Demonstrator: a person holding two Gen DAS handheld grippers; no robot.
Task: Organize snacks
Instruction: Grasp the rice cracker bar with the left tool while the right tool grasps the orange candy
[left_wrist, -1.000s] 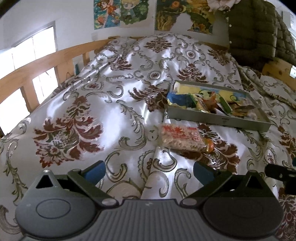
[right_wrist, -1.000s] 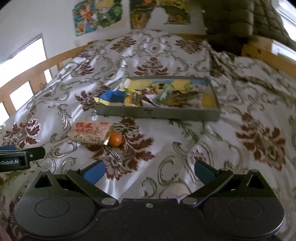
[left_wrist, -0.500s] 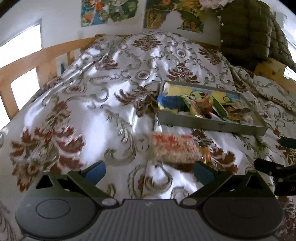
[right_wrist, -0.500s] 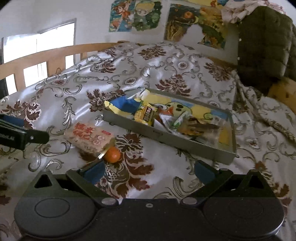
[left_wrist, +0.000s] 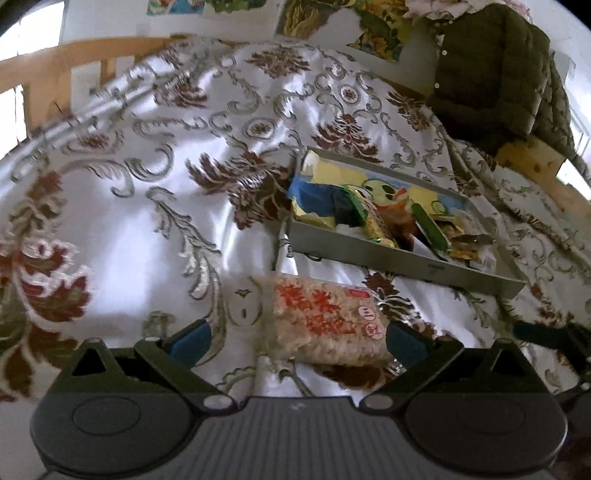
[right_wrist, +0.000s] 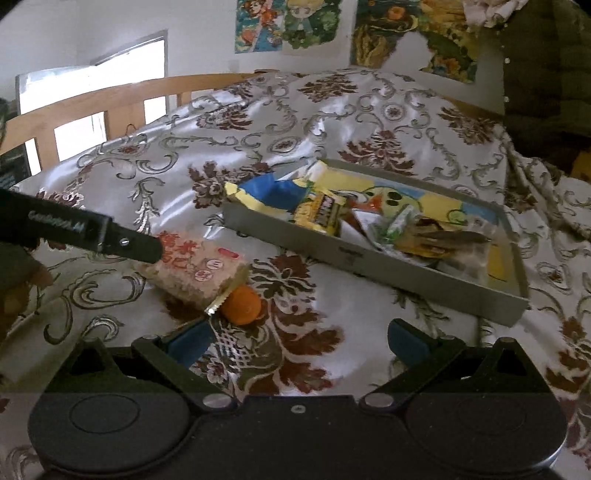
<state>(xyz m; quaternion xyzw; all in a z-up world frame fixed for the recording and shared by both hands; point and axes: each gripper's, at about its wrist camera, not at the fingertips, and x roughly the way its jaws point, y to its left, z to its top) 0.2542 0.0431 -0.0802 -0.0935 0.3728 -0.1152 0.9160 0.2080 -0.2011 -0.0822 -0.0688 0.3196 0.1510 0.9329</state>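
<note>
The left gripper (left_wrist: 295, 341) is hovering low over the bedspread (left_wrist: 122, 229) with its fingers spread wide and holding nothing. A rice cracker packet (left_wrist: 325, 319) is lying flat on the cloth between the two blue pads (left_wrist: 190, 341), not yet touched by either as far as the left wrist view shows. In the right wrist view the same packet (right_wrist: 201, 269) is sitting on the bed with a small orange ball (right_wrist: 242, 304) touching its near corner; whether that ball is fruit or candy cannot be told.

The right gripper (right_wrist: 297, 343) is also standing fully open and empty, waiting above bare cloth just in front of the orange ball.

The grey tray (right_wrist: 369, 258) is lying beyond the packet, near it but apart, and is already carrying several snack bags, among them a blue and yellow bag (right_wrist: 273, 192) at its left end.

Step in hand, as judged: the approach to pick up the packet, one of the last items outside the tray. The next move is calling for the left fingers to lower around the packet, close across its width without crushing it, then lift and carry it over the tray wall (left_wrist: 406, 264). The orange ball is remaining for a later pick.
</note>
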